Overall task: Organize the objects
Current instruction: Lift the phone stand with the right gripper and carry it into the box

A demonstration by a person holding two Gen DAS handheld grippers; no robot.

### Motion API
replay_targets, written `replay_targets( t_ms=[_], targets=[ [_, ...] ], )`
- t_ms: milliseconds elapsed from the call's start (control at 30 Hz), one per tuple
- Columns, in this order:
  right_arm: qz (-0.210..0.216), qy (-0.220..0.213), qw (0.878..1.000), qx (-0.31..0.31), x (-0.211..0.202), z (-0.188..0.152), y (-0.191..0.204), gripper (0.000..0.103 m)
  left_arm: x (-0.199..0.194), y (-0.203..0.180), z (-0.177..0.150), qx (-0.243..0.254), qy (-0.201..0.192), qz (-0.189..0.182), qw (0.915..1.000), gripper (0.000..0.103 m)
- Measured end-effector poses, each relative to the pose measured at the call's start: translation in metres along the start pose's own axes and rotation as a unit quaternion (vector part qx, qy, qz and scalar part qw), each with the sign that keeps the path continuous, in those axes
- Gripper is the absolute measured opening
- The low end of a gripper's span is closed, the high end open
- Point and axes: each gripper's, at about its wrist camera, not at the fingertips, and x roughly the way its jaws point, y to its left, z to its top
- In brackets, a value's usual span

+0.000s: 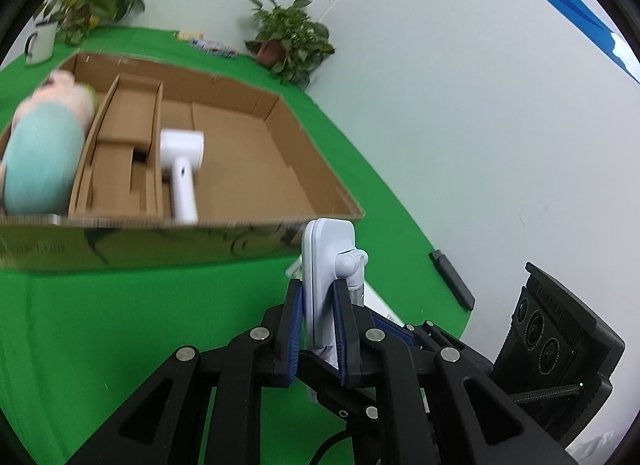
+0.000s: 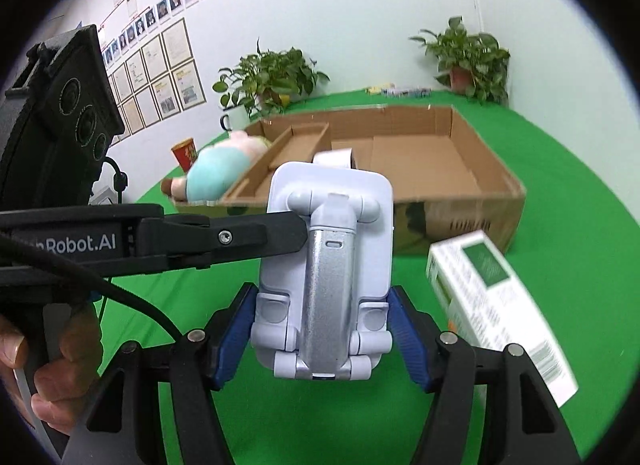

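Stand: we hold the pale lilac plastic folding phone stand with its silver metal hinge arm (image 2: pixel 326 281) off the table, in front of the near wall of the box, still outside it.
Left fingers: we have the left gripper (image 1: pixel 316 329) clamped tight across the stand's thin edge, blue pads pressing both faces.
Right fingers: the right gripper (image 2: pixel 324 329) spans the stand's wide base, its blue pads against both sides; we judge this a second grip that steadies the stand.
Why held so: with two grips at right angles we can keep the hinged parts from flopping while we carry it to the box.
Box: the shallow brown cardboard box with inner dividers (image 2: pixel 456 201) lies just beyond the stand, its large right compartment bare.
Already inside: a white hammer-shaped plastic device (image 1: pixel 180 169) lies by the dividers; a plush toy in a teal top (image 2: pixel 216 173) fills the left end.
Still loose: a white carton with a green label (image 2: pixel 496 305) lies near right on the table.
Table: covered in bright green cloth (image 1: pixel 120 325).
Room: white walls, potted plants (image 2: pixel 468 61) at the far edge, framed papers (image 2: pixel 160 81) on the left wall.
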Motion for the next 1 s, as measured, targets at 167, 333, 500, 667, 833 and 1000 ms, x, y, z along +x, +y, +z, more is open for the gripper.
replay_targets(
  t_ms=[167,333,500,667,833,1000],
  targets=[
    [-0.004,-0.018,1.0,-0.004,-0.003,0.025,-0.003,0.065,0.001,-0.016,0.031,0.018,-0.009,0.001,0.9998,0.011],
    [-0.005,-0.025,1.0,-0.007,0.002,0.05,-0.009,0.065,0.004,-0.02,0.064,0.025,-0.011,0.003,0.9996,0.011],
    [0.0,-0.012,1.0,-0.014,0.017,0.083,-0.019,0.065,0.011,-0.013,0.104,0.014,-0.006,0.008,0.9999,0.011],
    [0.008,0.007,1.0,-0.016,0.038,0.11,-0.025,0.065,0.024,0.003,0.135,-0.003,0.006,0.018,0.9998,0.011],
    [0.026,0.048,0.998,-0.007,0.069,0.125,-0.038,0.065,0.048,0.025,0.153,-0.023,0.03,0.033,0.9987,0.011],
    [0.039,0.089,0.995,0.006,0.103,0.124,-0.05,0.065,0.08,0.053,0.154,-0.046,0.069,0.04,0.9957,0.011]
  ],
)
